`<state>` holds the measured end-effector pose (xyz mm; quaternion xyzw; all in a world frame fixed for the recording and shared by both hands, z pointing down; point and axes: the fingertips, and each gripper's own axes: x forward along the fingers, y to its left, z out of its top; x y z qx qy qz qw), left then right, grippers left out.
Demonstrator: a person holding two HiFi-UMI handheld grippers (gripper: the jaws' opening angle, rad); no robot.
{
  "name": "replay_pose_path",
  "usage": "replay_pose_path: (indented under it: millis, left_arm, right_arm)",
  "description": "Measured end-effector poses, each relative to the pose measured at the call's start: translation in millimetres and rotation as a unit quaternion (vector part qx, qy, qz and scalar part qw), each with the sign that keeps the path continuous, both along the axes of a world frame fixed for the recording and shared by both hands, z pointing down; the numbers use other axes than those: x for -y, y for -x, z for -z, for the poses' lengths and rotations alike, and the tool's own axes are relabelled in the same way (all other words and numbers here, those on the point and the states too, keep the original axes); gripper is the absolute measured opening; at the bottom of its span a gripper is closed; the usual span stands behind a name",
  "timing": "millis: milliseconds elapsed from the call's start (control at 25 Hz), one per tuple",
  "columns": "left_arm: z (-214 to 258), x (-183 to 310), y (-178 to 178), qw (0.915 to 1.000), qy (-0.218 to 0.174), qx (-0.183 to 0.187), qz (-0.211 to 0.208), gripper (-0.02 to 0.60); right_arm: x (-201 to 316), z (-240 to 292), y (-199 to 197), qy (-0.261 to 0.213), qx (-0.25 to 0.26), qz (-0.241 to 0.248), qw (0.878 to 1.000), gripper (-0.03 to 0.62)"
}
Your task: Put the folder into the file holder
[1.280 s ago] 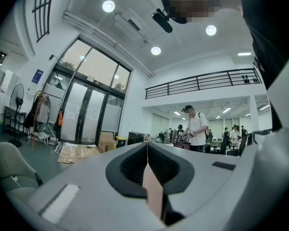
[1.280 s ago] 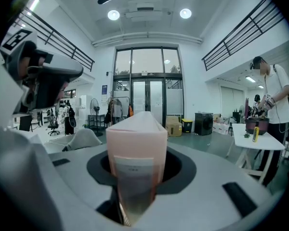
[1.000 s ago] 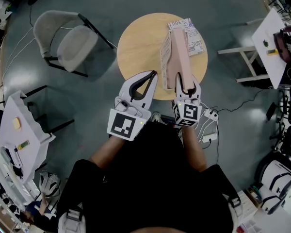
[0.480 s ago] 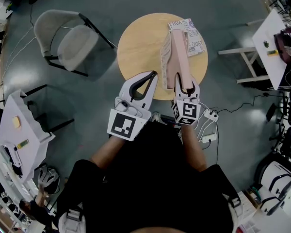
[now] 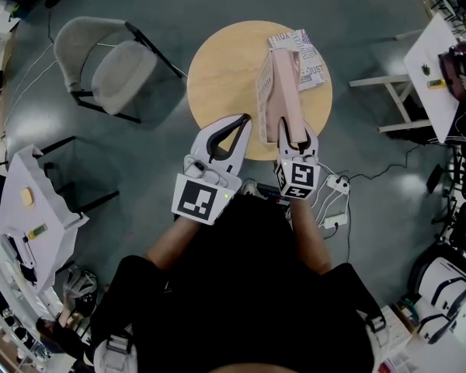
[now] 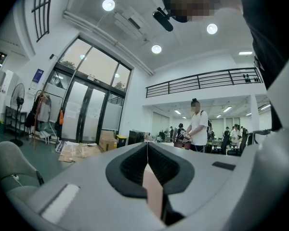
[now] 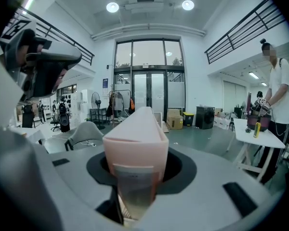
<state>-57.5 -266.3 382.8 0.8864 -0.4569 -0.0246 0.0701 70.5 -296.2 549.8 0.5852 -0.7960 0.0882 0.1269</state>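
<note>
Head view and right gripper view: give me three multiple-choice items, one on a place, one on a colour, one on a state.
1. Where does the file holder stand?
A. on the round wooden table
B. on the grey chair
C. on the floor

2. What colour is the folder?
A. blue
B. pink
C. green

3. How is the right gripper?
A. open and empty
B. shut on the folder
C. shut on nothing

Answers:
1 A, the patterned holder sits at the tabletop's far edge.
2 B, both views show it pale pink.
3 B, the right gripper view shows the folder clamped between its jaws.
</note>
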Motion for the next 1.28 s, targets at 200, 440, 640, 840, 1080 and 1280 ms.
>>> replay_pose_path:
  millis: [200, 440, 640, 840, 1080, 1280]
  left_arm:
    - [1, 1, -3, 1.0, -0.001, 0.001, -0.003, 0.006]
    - [2, -2, -5, 1.0, -0.002, 0.004, -0.004, 0.007]
    - [4, -7, -7, 1.0, -0.006, 0.005, -0.001, 0.006]
    - [6, -18, -12, 0.9999, -0.009, 0.008, 0.002, 0.006]
    - [12, -33, -18, 0.9998, -0.017, 0.013, 0.007, 0.006]
    - [16, -50, -23, 0.9995, -0.022, 0.015, 0.016, 0.006]
  right_arm:
    - [1, -1, -1, 0.007, -0.001, 0.0, 1.0, 0.15]
    - [-1, -7, -1, 0.02, -0.005, 0.002, 1.0, 0.158]
    - [-3, -9, -1, 0.022, -0.006, 0.005, 1.0, 0.163]
    - [-3, -10, -3, 0.026, -0.007, 0.008, 1.0, 0.173]
    - [-2, -13, -2, 0.034, -0.017, 0.023, 0.999, 0.196]
    - [-9, -18, -1, 0.05, -0.029, 0.039, 0.998, 0.235]
